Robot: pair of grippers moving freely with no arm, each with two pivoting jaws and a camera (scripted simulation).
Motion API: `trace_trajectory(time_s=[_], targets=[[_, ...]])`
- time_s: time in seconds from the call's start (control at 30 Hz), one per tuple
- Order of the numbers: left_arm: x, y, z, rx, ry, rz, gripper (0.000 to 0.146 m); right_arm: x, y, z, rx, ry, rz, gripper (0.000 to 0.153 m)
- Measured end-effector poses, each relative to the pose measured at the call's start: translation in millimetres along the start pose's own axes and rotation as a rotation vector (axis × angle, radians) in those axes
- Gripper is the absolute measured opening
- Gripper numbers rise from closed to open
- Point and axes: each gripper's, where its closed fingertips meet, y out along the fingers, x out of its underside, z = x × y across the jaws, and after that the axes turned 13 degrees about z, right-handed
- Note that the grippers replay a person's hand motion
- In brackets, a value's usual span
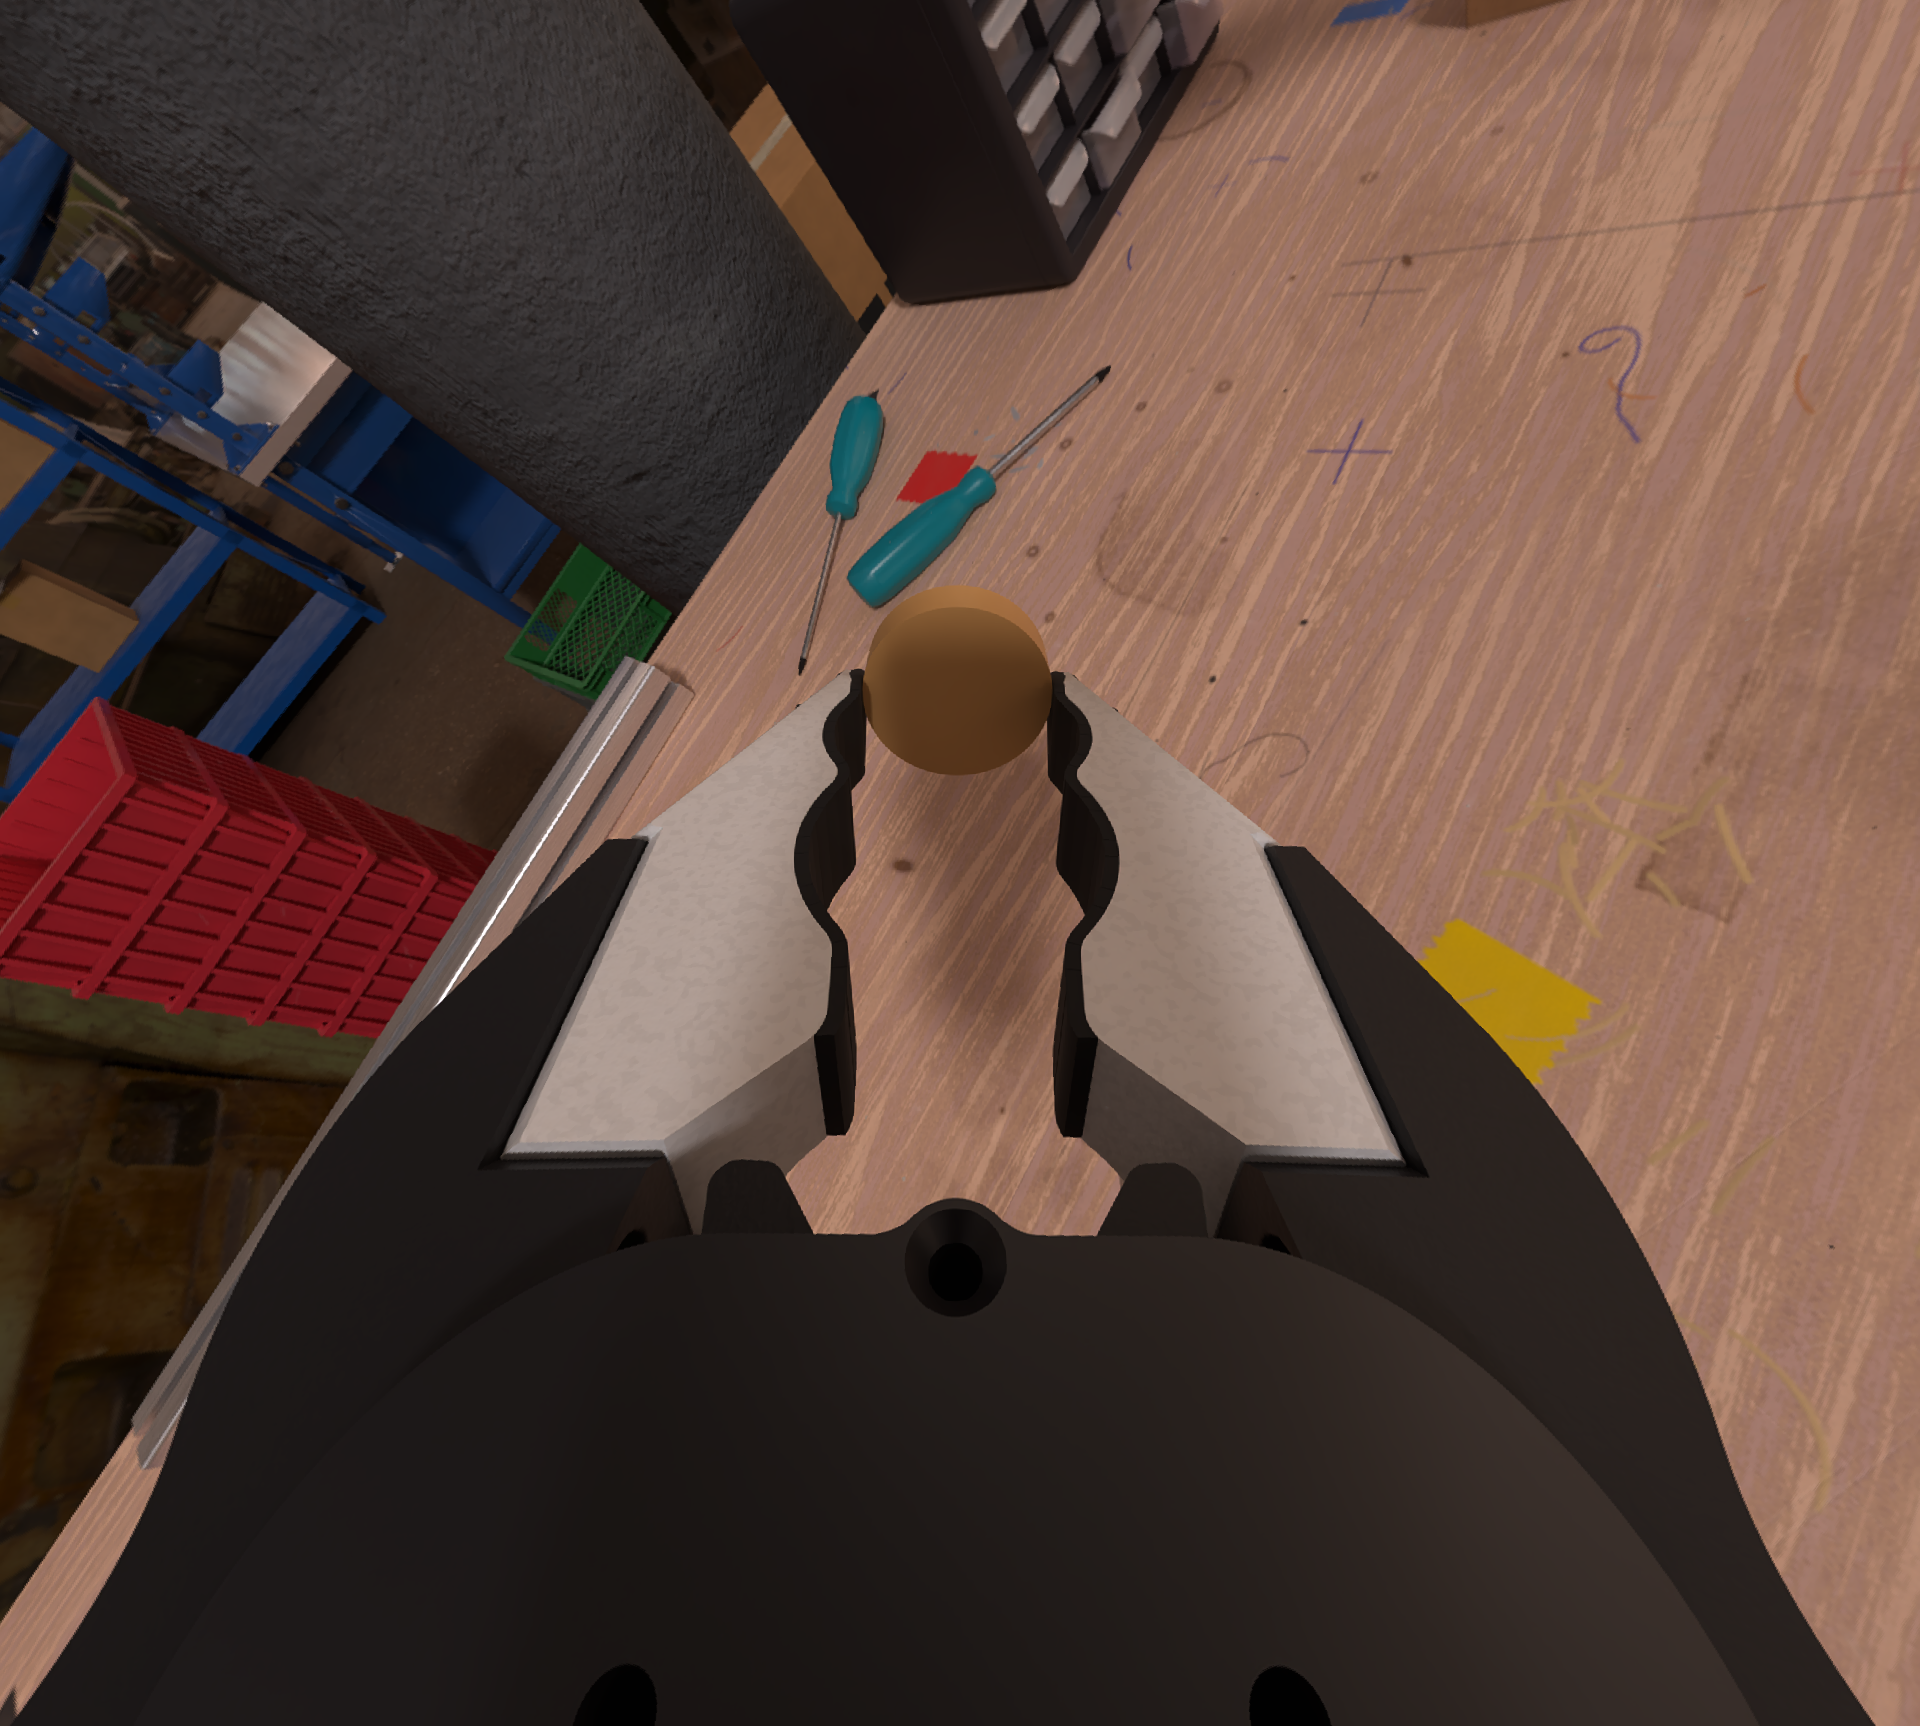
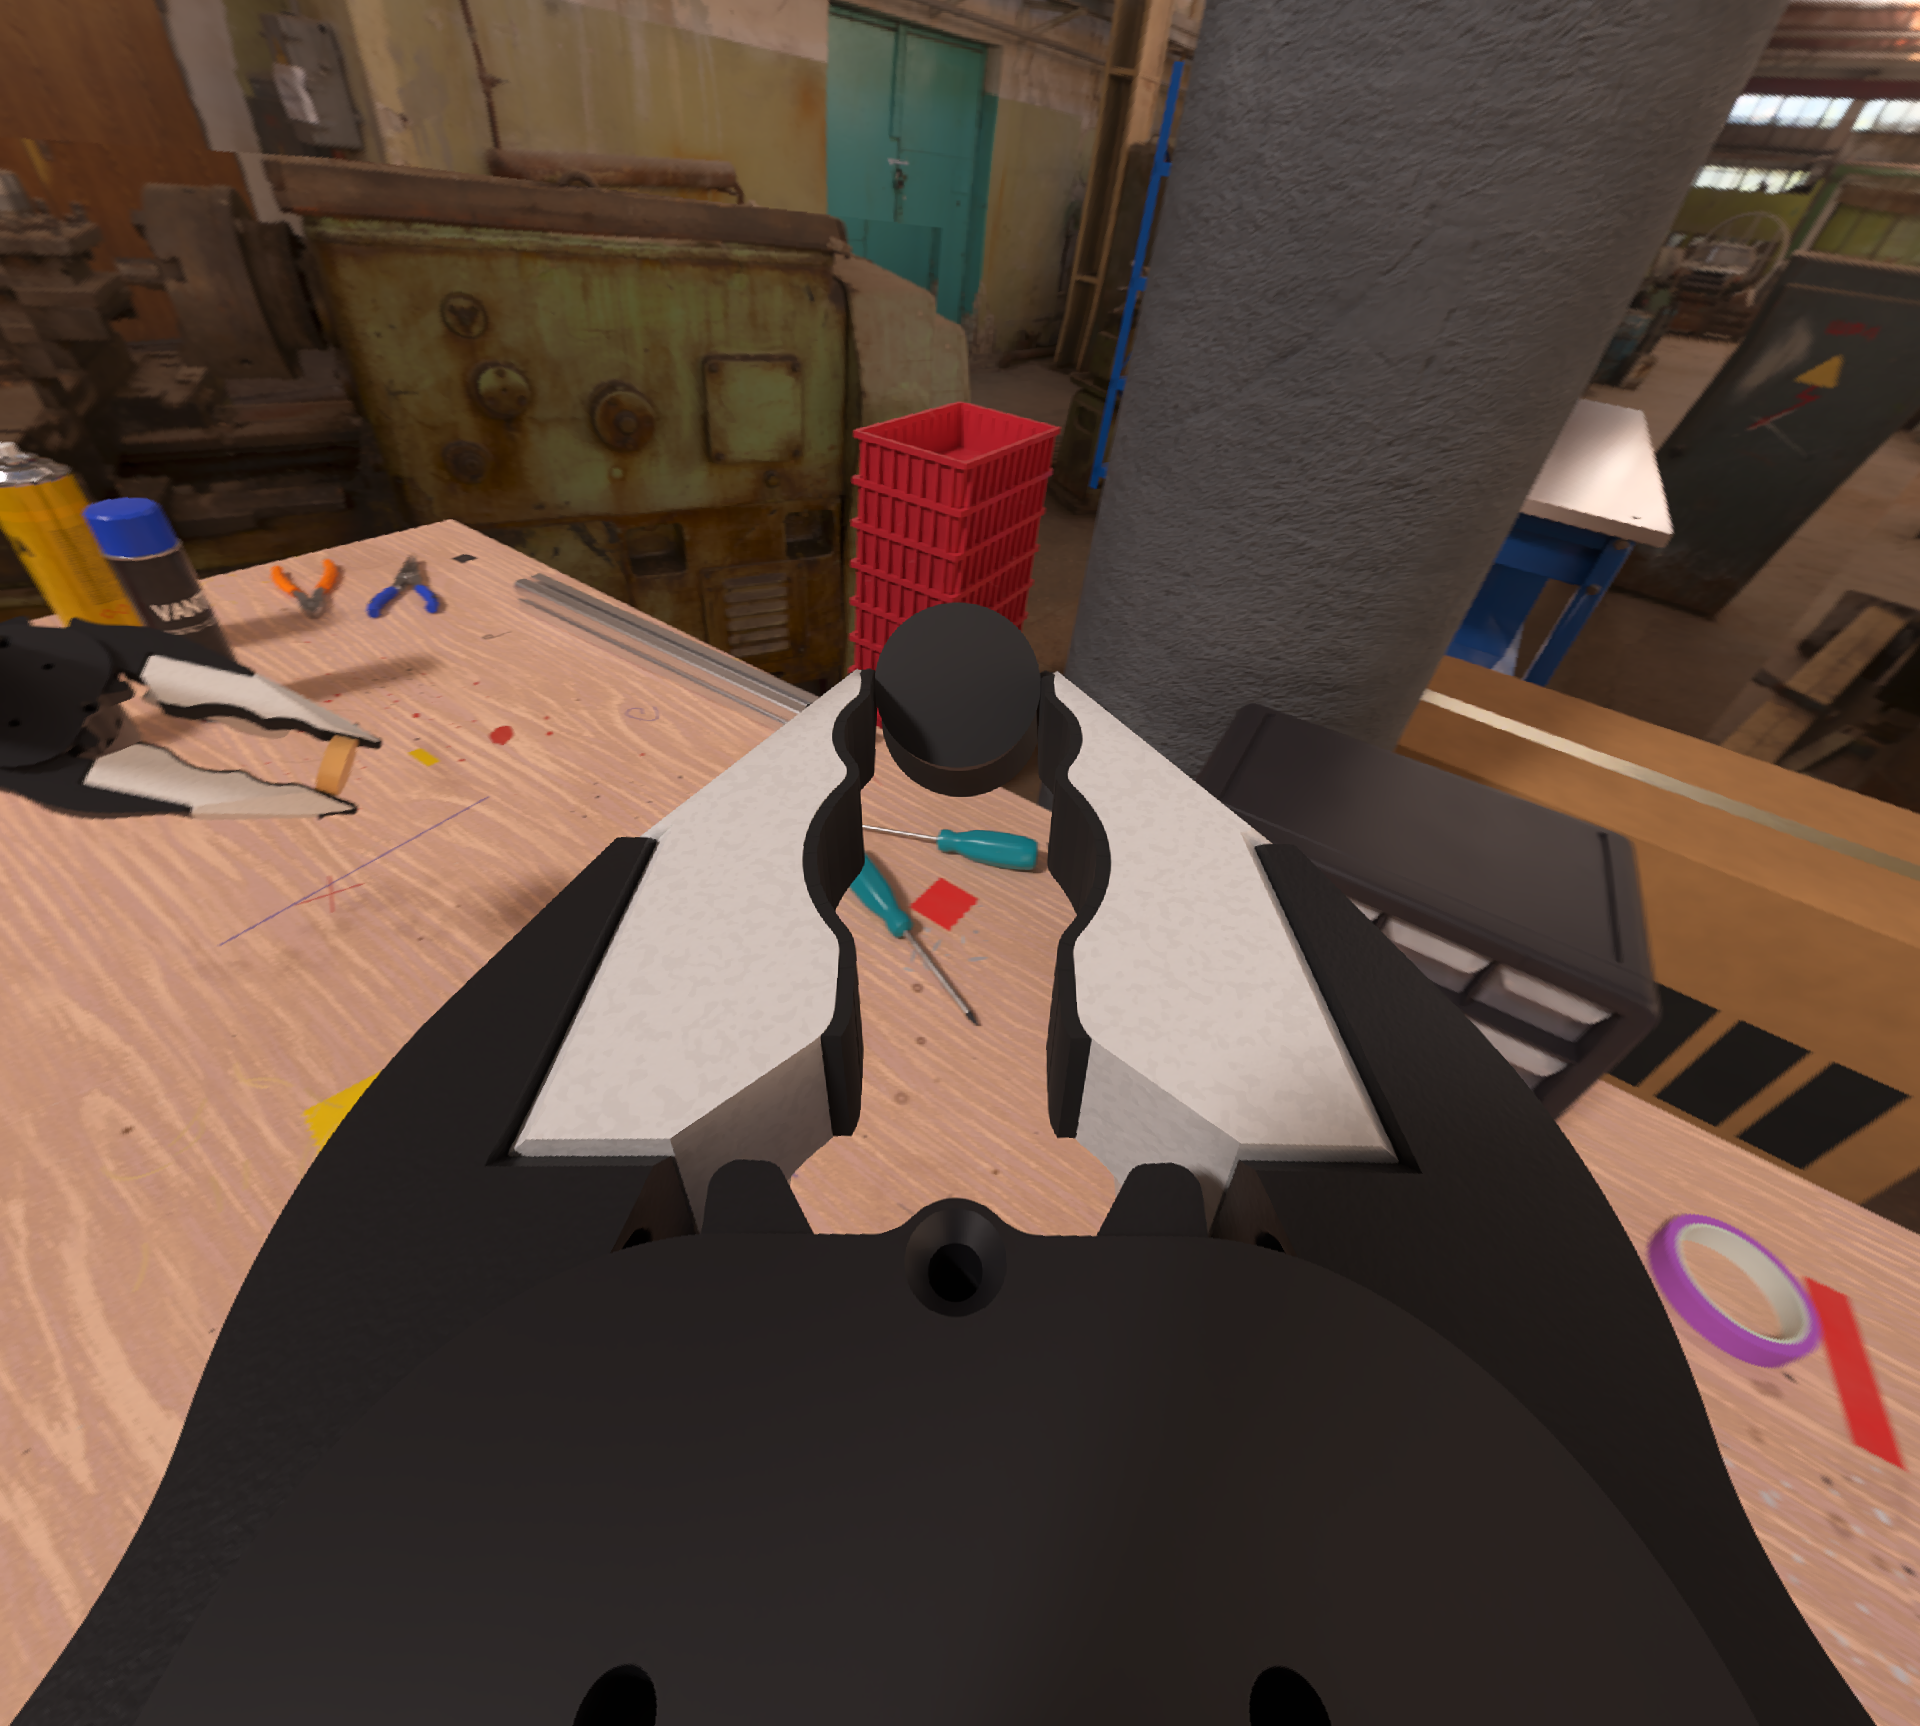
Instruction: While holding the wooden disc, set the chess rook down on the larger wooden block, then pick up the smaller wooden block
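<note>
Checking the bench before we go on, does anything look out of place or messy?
Mostly tidy. One small drawer juts from the black drawer cabinet, and pale shavings litter the table. Both grips look firm.

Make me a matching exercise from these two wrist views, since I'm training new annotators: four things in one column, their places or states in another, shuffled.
Things:
1. round tan wooden disc
2. black chess rook
3. purple roll of tape
4. two teal-handled screwdrivers

States:
A. lying on the bench beside a red tape patch
B. pinched in the left gripper
C. lying flat near a red strip
D. pinched in the right gripper

Pairs: 1-B, 2-D, 3-C, 4-A
</note>
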Motion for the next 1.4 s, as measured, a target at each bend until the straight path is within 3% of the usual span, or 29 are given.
trace_trajectory(time_s=[0.37,0.73,1.0,1.27,1.4], targets=[[19.0,9.2,8.0,0.03,-0.015,-0.056,0.035,-59.9,10.2,53.3,0.077,-0.091,0.05,0.031],[40.0,15.3,11.4,0.053,-0.034,-0.108,0.035,-128.0,-4.5,84.7,0.163,-0.169,0.178,0.031],[49.0,19.3,20.0,0.085,-0.035,-0.135,0.035,-133.6,-16.2,92.2,0.19,-0.186,0.176,0.031],[55.0,23.1,27.2,0.106,-0.037,-0.155,0.035,-162.4,-17.2,94.1,0.199,-0.216,0.211,0.031],[57.9,24.5,31.7,0.12,-0.036,-0.162,0.035,-148.6,-9.1,93.3,0.184,-0.21,0.136,0.031]])
